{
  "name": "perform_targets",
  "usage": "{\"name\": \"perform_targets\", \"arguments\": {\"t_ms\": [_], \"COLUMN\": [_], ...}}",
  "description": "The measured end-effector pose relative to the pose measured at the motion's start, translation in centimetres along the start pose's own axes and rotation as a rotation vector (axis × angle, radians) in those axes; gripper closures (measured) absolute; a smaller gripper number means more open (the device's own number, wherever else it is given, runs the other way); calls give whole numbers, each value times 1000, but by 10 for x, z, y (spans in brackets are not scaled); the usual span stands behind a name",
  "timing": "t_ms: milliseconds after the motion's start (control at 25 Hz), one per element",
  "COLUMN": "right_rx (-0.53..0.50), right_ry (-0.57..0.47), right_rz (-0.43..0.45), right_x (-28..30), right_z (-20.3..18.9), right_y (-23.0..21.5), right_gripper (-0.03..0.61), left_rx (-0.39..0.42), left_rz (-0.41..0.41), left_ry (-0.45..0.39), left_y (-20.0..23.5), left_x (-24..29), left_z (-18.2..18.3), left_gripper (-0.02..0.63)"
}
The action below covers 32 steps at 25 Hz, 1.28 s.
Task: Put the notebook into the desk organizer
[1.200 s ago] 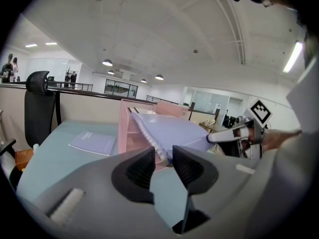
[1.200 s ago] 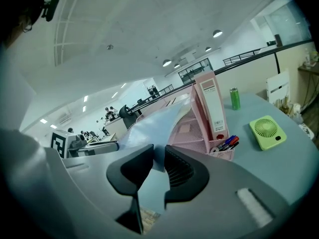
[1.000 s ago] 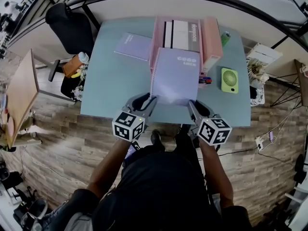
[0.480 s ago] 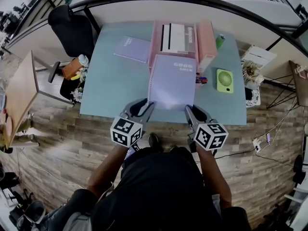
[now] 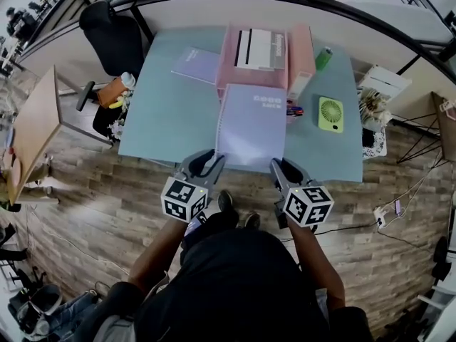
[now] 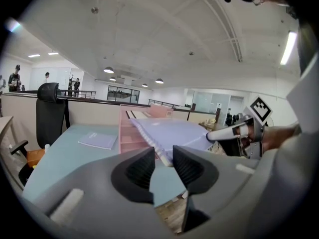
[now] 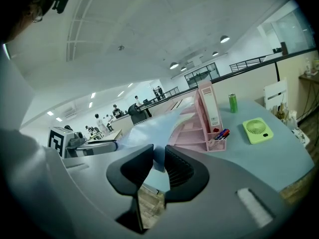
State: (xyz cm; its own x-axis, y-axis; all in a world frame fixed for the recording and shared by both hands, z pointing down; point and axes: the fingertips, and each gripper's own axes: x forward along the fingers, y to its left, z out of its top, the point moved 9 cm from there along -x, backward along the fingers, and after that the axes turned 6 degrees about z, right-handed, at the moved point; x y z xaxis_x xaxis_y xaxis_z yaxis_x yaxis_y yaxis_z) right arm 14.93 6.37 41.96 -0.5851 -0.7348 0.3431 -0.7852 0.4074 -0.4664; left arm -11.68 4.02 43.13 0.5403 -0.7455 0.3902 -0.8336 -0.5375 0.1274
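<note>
Rings in a white row run down the left edge of the notebook, and its cover is smooth, flat and pale purple, with small white words near the far right corner. It is a long rectangle. It is up in the air over the near part of the desk, lying almost flat. Its long side points away from the person, toward the desk organizer. Its far end is right at the front of the organizer, but I cannot tell if they touch. The left gripper pinches the near corner on the ring side. The right gripper is squeezed tight on the other near corner, with the thin cover pressed between its ribbed black pads. Both grippers are smooth grey plastic, and each has a cube with black and white squares on it. The organizer is pink and boxy, with open shelves in front and a taller slim box on its right. Books or folders in white, black and grey sit in its top part. Some pens lie in a little tray at its front right corner, just beside the notebook's far right corner. The desk top is plain blue-green. A second purple notebook lies flat to the left of the organizer. A small square green fan lies to the right, and a green bottle stands behind it. A black chair stands past the desk's far left corner, on the wooden floor.
</note>
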Motion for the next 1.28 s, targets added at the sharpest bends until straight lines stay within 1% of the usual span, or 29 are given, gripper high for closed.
{"name": "perform_targets", "arguments": {"t_ms": [280, 600, 840, 1280], "right_rx": [17, 17, 14, 23], "right_ry": [24, 51, 45, 49], "right_rz": [27, 38, 37, 22], "right_x": [-11, -4, 8, 36], "right_z": [-23, -42, -52, -64], "right_y": [-1, 0, -5, -24], "right_gripper": [506, 506, 506, 506], "left_rx": [-20, -39, -37, -45], "left_rz": [23, 44, 56, 62], "left_ry": [14, 44, 43, 76], "left_y": [-16, -12, -4, 15], "left_x": [-17, -23, -16, 14], "left_z": [-16, -40, -50, -66], "left_gripper": [442, 442, 442, 442]}}
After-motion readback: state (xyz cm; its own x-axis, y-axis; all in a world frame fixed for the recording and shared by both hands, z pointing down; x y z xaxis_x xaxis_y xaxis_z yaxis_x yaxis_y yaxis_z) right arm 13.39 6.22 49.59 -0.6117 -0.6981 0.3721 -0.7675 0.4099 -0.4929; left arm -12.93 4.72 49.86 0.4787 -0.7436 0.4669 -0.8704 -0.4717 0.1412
